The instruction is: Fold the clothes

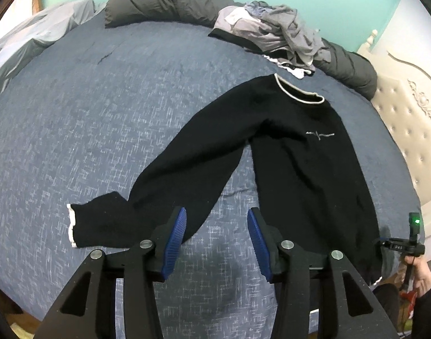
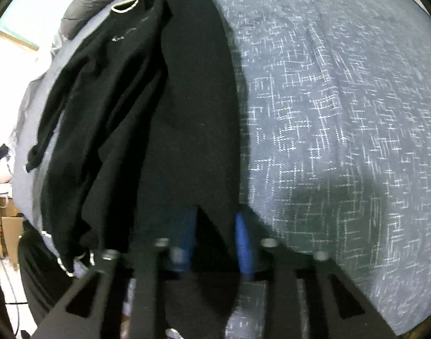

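A black sweater (image 1: 306, 152) lies lengthwise, collar away, on the bed (image 1: 102, 113); left gripper (image 1: 217, 220) gapes empty, right gripper (image 2: 215, 226) pinches its hem.

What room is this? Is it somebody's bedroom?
Most likely a bedroom. A black sweater lies spread on a bed with a blue cover, against a padded white headboard, with a pile of clothes nearby.
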`<state>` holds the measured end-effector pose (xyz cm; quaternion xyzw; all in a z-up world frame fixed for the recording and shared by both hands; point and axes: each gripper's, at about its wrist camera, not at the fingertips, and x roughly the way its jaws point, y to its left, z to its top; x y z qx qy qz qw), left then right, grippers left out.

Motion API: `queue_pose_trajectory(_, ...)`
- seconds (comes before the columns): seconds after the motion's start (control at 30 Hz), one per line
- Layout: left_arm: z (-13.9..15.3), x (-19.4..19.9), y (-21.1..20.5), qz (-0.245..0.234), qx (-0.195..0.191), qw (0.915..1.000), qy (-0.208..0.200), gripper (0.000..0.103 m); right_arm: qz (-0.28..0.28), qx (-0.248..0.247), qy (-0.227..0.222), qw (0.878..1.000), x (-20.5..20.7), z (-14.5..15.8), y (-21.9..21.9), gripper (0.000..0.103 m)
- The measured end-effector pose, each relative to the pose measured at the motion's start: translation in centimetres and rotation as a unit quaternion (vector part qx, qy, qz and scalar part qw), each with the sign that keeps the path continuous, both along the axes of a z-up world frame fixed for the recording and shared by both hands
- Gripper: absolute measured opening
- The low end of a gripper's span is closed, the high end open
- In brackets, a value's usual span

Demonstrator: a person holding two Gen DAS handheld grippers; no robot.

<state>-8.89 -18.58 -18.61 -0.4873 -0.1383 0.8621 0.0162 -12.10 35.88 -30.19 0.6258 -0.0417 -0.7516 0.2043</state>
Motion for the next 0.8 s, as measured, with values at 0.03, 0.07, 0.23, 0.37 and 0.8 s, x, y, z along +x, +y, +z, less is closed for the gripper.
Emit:
queue_pose_trajectory(0.03, -0.1, 0.0, 0.0, 0.001, 0.003, 1.0, 0.0, 0.049, 0.001, -0.002, 0.005, 1.0, 0.0, 0.3, 0.2, 0.01)
queue_pose_trajectory(0.07, -0.1, -0.1, 0.1, 0.0, 0.002, 1.0, 0.001, 0.049, 0.002, -0.004, 0.01, 1.0, 0.0, 0.8, 0.5, 0.005)
queue_pose_trajectory(0.23, -0.3, -0.5, 0.6, -0.003, 0.003, 1.0, -0.003, 0.049, -0.011, -0.01, 0.061, 0.998, -0.9, 4.8, 2.6, 0.003)
queue_pose_trajectory(0.37, -0.1, -0.8, 1.0, -0.006, 0.002, 1.0, -0.001, 0.049, -0.027, 0.011, 0.1, 0.995, -2.4, 8.3, 4.4, 0.003)
queue_pose_trajectory(0.8, -1.7, -1.0, 0.5, 0.006, 0.003, 0.9998, -0.017, 0.049, -0.097, 0.111, 0.142, 0.979, -10.6, 11.6, 11.5, 0.003)
